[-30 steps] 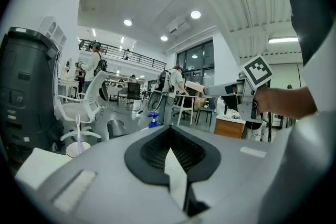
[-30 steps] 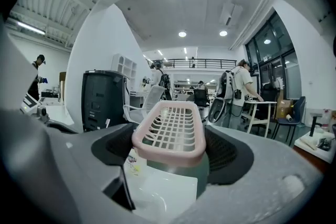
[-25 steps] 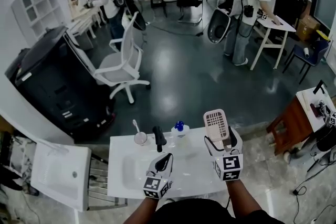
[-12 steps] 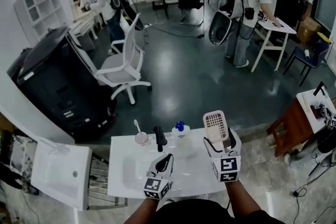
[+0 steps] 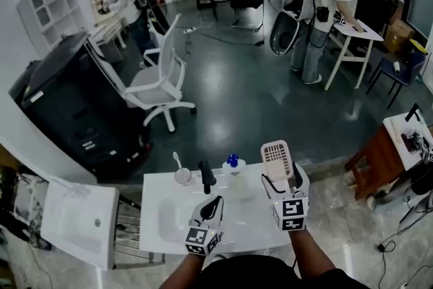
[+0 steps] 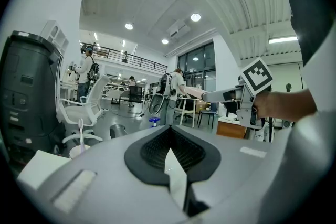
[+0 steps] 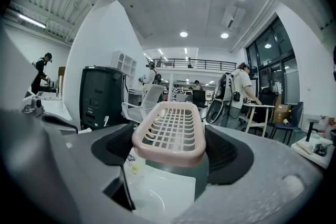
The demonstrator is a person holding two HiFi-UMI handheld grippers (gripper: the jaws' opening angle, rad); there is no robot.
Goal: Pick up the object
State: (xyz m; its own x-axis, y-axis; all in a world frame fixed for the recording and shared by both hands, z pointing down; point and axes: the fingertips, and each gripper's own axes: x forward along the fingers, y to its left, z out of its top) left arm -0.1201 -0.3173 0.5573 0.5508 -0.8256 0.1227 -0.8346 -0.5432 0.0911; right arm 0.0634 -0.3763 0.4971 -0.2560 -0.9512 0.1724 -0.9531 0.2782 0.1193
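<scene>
Status: grab looks done. The right gripper (image 5: pixel 283 181) has its jaws spread wide and clamped on the pink basket (image 7: pixel 171 126), one pad on each long side. The right gripper view shows the pads pressing on the rim with no gap.

The basket sits over the far right part of the white table (image 5: pixel 254 227), with its slotted face tipped up and away from me. The right gripper view shows table surface below it, so I judge it's off the top and not resting. I can't confirm how much clearance it has from the head view.

The left gripper (image 5: pixel 211 208) is idle. Its jaws are together with nothing between them, and it's low over the middle of the table, apart from the basket.

Other items at the table's far edge look untouched:
- Blue-capped bottle (image 5: pixel 233 164), just left of the basket.
- Black tap (image 5: pixel 206 176).
- Cup with a toothbrush (image 5: pixel 181 175).

What's left, as I read it:
- Raise the basket clear.
- Keep it away from the bottle beside it.
- Hold it steady.

The grip is only on the rim, and the basket is light plastic, so slip or twist is the thing to watch.
</scene>
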